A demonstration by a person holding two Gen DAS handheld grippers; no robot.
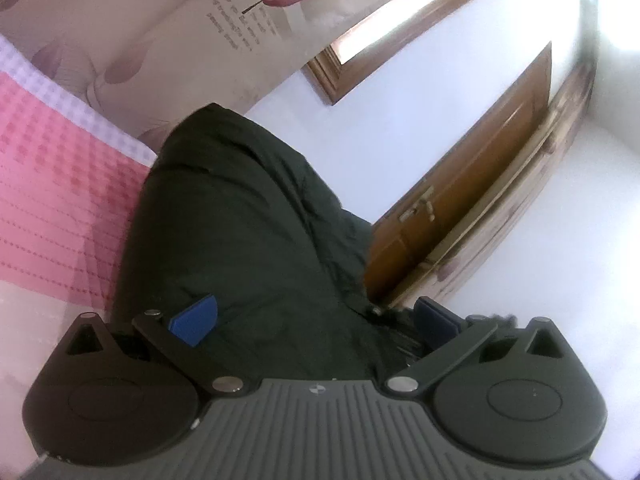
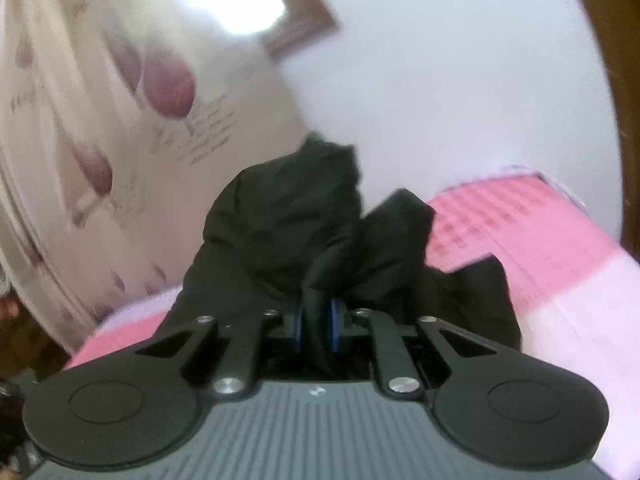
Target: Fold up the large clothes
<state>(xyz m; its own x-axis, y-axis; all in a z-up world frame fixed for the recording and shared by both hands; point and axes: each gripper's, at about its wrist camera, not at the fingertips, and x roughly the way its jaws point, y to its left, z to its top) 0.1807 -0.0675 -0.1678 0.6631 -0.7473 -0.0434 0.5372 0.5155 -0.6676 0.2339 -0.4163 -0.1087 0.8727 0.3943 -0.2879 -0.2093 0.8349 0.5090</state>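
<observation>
Black fabric from a large dark garment point(image 2: 288, 216) is bunching up in front of the right gripper point(image 2: 318, 326), whose two blue pads point(image 2: 335, 330) are pressing close together on a pinched fold of the cloth. The garment is rising in a crumpled heap above those pads and is spreading down onto a pink and white checked bed cover point(image 2: 520, 232); this view is blurred. Behind it, a cream curtain point(image 2: 120, 120) printed with reddish leaves is hanging at the left, beside a pale wall point(image 2: 460, 80). In the left wrist view, the left gripper point(image 1: 316, 322) is standing wide open, one blue pad point(image 1: 194, 320) at the left and the other at the right, with the same dark garment point(image 1: 248, 220) filling the space between them; neither pad is clamping it. The cloth is draping over the pink checked bed cover point(image 1: 52, 184) at the left of that view. A brown wooden door point(image 1: 472, 184) with a metal handle is showing to the right, and a wood-framed window point(image 1: 400, 20) is glowing bright above.
</observation>
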